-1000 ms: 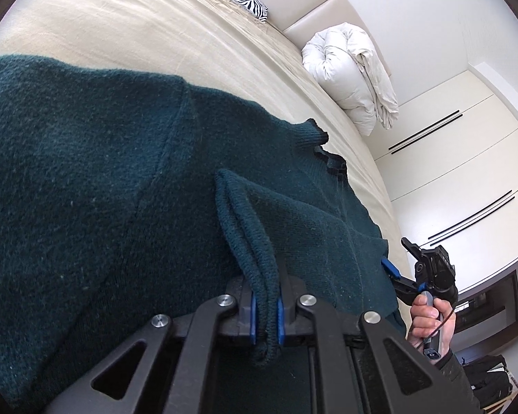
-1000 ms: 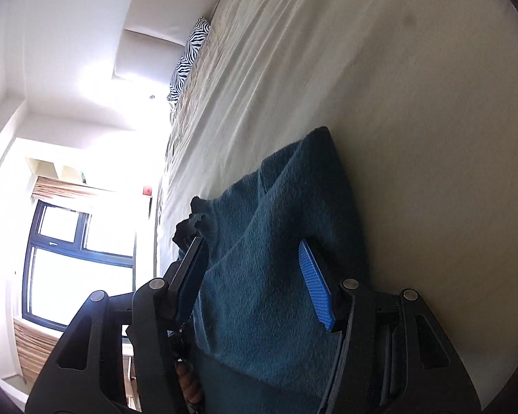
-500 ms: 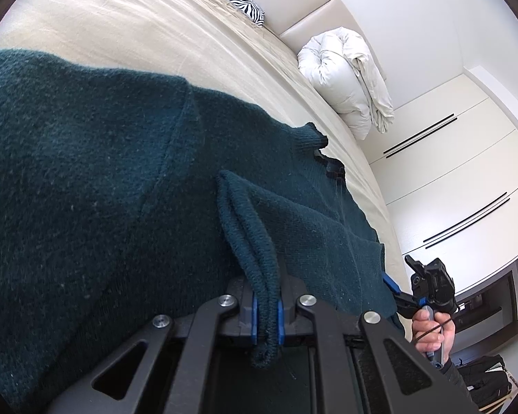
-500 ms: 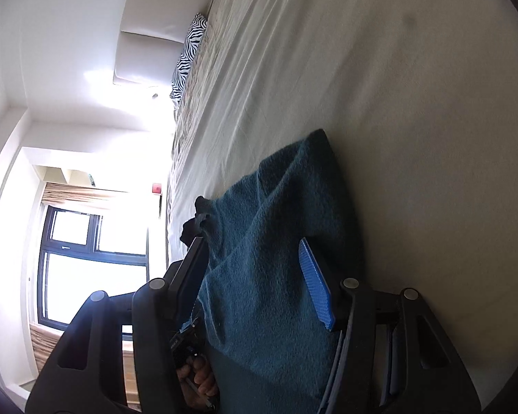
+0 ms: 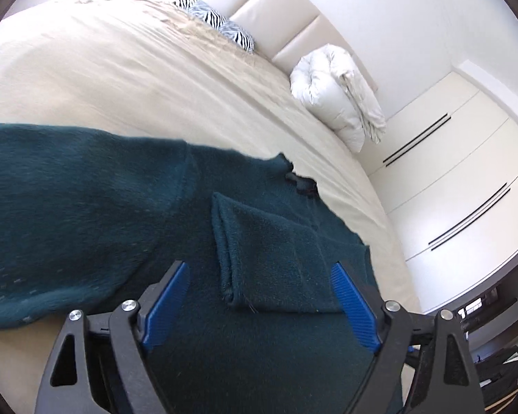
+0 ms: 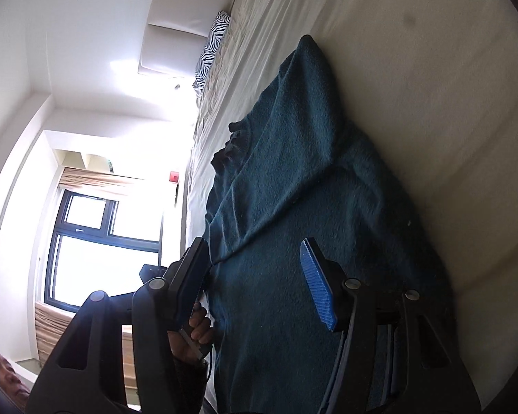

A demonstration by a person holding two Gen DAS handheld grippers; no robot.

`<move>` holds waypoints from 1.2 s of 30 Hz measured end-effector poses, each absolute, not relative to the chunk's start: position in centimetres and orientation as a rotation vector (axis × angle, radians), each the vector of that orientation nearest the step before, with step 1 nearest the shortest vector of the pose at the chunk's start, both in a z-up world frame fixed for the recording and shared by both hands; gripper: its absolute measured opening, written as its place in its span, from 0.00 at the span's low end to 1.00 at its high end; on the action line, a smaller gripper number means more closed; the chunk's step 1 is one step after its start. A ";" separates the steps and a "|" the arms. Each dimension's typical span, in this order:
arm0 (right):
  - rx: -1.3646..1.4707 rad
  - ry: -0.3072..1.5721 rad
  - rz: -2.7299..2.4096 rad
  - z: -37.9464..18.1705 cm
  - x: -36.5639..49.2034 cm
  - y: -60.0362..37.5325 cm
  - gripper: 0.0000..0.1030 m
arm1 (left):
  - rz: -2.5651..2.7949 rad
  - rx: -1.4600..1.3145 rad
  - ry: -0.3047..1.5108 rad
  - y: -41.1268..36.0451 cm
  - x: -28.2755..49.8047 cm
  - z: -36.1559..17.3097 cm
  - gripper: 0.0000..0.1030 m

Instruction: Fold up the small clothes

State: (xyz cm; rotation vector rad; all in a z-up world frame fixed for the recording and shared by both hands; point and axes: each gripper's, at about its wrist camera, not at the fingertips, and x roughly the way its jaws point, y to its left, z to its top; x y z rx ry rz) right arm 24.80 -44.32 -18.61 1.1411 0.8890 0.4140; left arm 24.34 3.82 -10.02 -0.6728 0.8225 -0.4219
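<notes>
A dark teal knitted sweater [image 5: 86,189] lies spread on the beige bed [image 5: 121,69]. One sleeve [image 5: 269,241] is folded across its body, the cuff end toward me. My left gripper [image 5: 259,269] hovers just above that cuff. Its jaws are opening, the blue pads stand wide on either side, and neither pad touches the cloth. In the right wrist view the sweater [image 6: 293,172] runs away from me along the bed [image 6: 431,103]. My right gripper [image 6: 253,245] is held open over the sweater's near part with nothing pinched.
A zebra-print pillow [image 5: 221,27] and a rolled white duvet [image 5: 338,93] lie by the padded headboard [image 5: 293,24]. White wardrobe doors [image 5: 466,172] stand beyond the bed's right side. A window [image 6: 96,241] and a person's hand [image 6: 197,327] holding the other gripper show left of the sweater.
My left gripper let go of the sleeve cuff, opened wide and drew back and up. My right gripper pulled back, so more of the sweater shows ahead of it.
</notes>
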 end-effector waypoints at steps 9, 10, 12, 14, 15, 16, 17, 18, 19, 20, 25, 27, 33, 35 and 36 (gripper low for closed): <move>1.104 0.887 0.547 -15.9 20.2 -34.1 0.54 | 0.016 -1.110 0.621 24.0 13.2 -11.5 0.76; 1.109 0.888 0.559 -15.7 20.1 -33.1 0.54 | 0.064 -1.169 0.597 25.9 12.0 -12.1 0.71; 1.107 0.895 0.580 -15.5 20.2 -30.9 0.54 | 0.157 -1.257 0.561 28.7 10.1 -13.0 0.71; 1.104 0.903 0.596 -15.4 20.2 -29.1 0.53 | 0.194 -1.305 0.532 30.1 9.4 -13.5 0.71; 1.106 0.908 0.604 -15.4 20.3 -28.1 0.54 | 0.209 -1.326 0.526 30.4 9.3 -13.7 0.71; 1.109 0.914 0.607 -15.5 20.3 -27.3 0.54 | 0.228 -1.351 0.519 30.5 9.3 -13.9 0.70; 1.112 0.919 0.608 -15.6 20.6 -26.7 0.54 | 0.255 -1.380 0.504 30.6 9.2 -14.1 0.69; 1.115 0.926 0.610 -15.6 20.4 -26.1 0.54 | 0.286 -1.406 0.484 30.7 8.9 -14.2 0.68; 1.118 0.929 0.609 -15.9 20.9 -25.3 0.54 | 0.318 -1.432 0.462 30.6 8.7 -14.3 0.68; 1.120 0.932 0.609 -16.0 21.4 -25.0 0.54 | 0.339 -1.450 0.447 30.4 8.7 -14.3 0.68; 1.121 0.924 0.602 -16.1 21.3 -25.9 0.54 | 0.392 -1.439 0.419 30.8 11.1 -14.8 0.65; 1.127 0.908 0.602 -16.1 21.5 -27.0 0.53 | 0.415 -1.456 0.415 31.5 12.0 -15.1 0.53; 1.147 0.884 0.591 -17.2 20.8 -28.8 0.54 | 0.433 -1.403 0.472 32.1 14.2 -14.5 0.08; 1.160 0.872 0.592 -17.4 20.7 -30.1 0.53 | 0.398 -1.291 0.481 31.2 15.0 -12.1 0.08; 1.167 0.866 0.593 -17.5 20.7 -30.5 0.53 | 0.364 -1.227 0.492 29.9 16.0 -10.6 0.08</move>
